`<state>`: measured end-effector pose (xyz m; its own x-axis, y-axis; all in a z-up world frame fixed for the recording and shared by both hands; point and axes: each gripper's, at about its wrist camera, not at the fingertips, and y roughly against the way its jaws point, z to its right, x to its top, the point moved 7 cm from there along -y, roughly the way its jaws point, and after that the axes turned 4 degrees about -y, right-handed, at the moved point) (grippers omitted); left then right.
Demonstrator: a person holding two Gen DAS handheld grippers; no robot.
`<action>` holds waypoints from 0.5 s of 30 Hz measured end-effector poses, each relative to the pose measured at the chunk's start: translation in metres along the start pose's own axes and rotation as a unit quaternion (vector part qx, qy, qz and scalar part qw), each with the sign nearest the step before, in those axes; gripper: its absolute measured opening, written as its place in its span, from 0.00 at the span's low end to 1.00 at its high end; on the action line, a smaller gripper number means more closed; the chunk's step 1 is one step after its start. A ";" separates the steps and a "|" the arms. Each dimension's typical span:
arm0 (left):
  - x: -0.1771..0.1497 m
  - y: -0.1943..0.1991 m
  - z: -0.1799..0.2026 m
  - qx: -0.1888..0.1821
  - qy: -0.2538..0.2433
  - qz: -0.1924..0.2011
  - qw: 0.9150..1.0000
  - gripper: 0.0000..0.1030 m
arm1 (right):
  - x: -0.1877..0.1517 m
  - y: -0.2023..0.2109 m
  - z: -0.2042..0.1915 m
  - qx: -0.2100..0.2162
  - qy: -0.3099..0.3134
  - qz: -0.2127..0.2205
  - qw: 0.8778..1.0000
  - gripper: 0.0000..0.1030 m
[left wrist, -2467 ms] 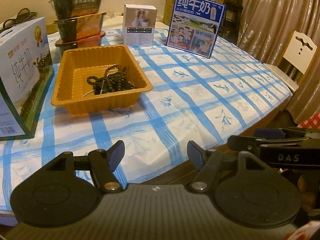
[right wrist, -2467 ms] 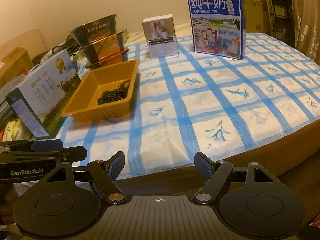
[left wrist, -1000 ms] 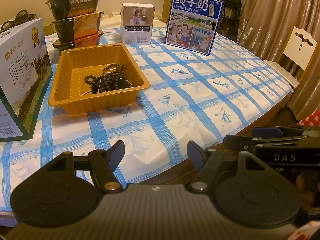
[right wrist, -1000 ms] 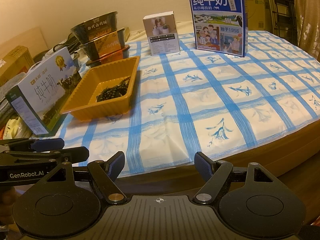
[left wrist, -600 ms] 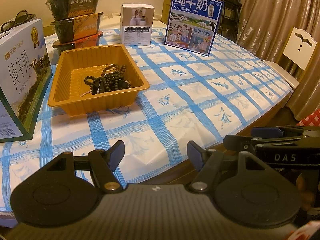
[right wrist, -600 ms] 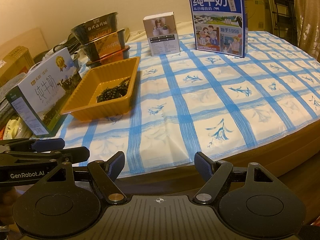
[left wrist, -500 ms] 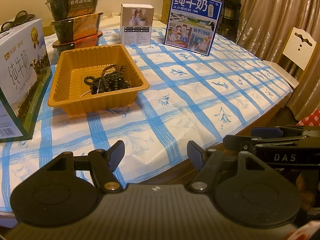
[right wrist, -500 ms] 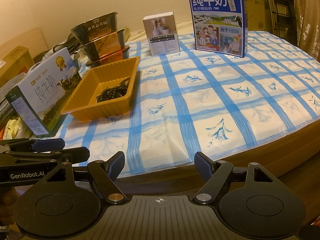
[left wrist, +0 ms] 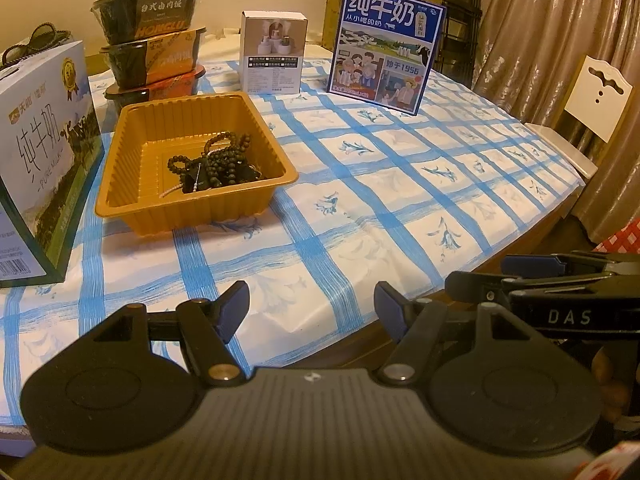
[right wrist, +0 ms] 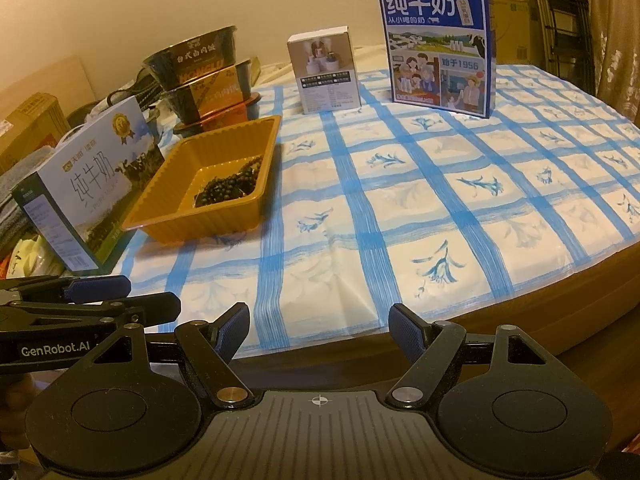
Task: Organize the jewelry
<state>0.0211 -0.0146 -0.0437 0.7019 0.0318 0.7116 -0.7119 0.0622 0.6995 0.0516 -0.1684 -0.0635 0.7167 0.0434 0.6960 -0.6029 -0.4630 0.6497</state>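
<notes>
An orange plastic tray (left wrist: 132, 160) (right wrist: 168, 204) sits on the blue-checked tablecloth at the left. Inside it lies a heap of dark bead bracelets (left wrist: 218, 162) (right wrist: 230, 184) with a thin pale chain. My left gripper (left wrist: 312, 306) hovers open at the table's near edge, well short of the tray, nothing between its fingers. My right gripper (right wrist: 320, 328) is also open and empty at the near edge, to the right of the left one. Each wrist view shows the other gripper from the side, the right one (left wrist: 516, 276) and the left one (right wrist: 116, 296).
A white milk carton (left wrist: 40, 152) stands left of the tray. Stacked noodle bowls (left wrist: 152, 56), a small white box (left wrist: 274, 58) and a blue milk box (left wrist: 386, 46) line the far side. A white chair (left wrist: 596, 100) and curtains are at the right.
Over the last second nothing has visibly moved. Compared with the oldest frames, both views have shifted slightly, so the table's objects sit a little differently in the picture.
</notes>
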 end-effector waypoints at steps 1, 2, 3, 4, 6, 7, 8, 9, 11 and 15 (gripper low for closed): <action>0.000 0.000 0.000 0.000 0.000 0.000 1.000 0.65 | 0.000 0.000 0.000 0.000 0.000 0.000 1.000 0.74; 0.001 0.000 0.000 0.000 0.000 0.000 1.000 0.65 | 0.001 0.000 0.000 0.000 0.000 0.000 1.000 0.74; 0.000 0.000 0.000 0.000 0.000 0.000 1.000 0.65 | 0.000 0.000 0.000 0.000 0.000 0.000 1.000 0.74; 0.001 0.000 0.000 0.000 0.000 0.000 1.000 0.65 | 0.000 0.000 0.000 0.000 0.000 0.000 1.000 0.74; 0.000 0.000 0.000 0.000 0.000 0.000 1.000 0.65 | -0.001 0.000 0.000 0.000 0.000 0.000 1.000 0.74; 0.000 0.000 0.000 0.000 0.000 0.000 1.000 0.65 | -0.001 0.000 0.000 0.000 0.000 0.000 1.000 0.74; 0.000 0.000 0.000 0.000 0.000 0.001 1.000 0.65 | -0.001 0.000 0.000 0.000 0.000 0.000 1.000 0.74; 0.000 0.000 0.000 0.000 0.000 0.001 1.000 0.65 | -0.001 0.000 0.000 0.000 -0.001 0.000 1.000 0.74; 0.001 0.000 -0.001 -0.001 0.000 0.002 1.000 0.65 | 0.000 0.000 0.000 0.000 -0.001 0.001 1.000 0.74; 0.001 0.000 -0.001 -0.001 0.000 0.002 1.000 0.65 | 0.001 0.001 -0.002 0.000 0.000 0.002 1.000 0.74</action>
<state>0.0213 -0.0140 -0.0429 0.6987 0.0320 0.7147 -0.7150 0.0634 0.6962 0.0514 -0.1671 -0.0613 0.7148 0.0423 0.6980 -0.6050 -0.4633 0.6476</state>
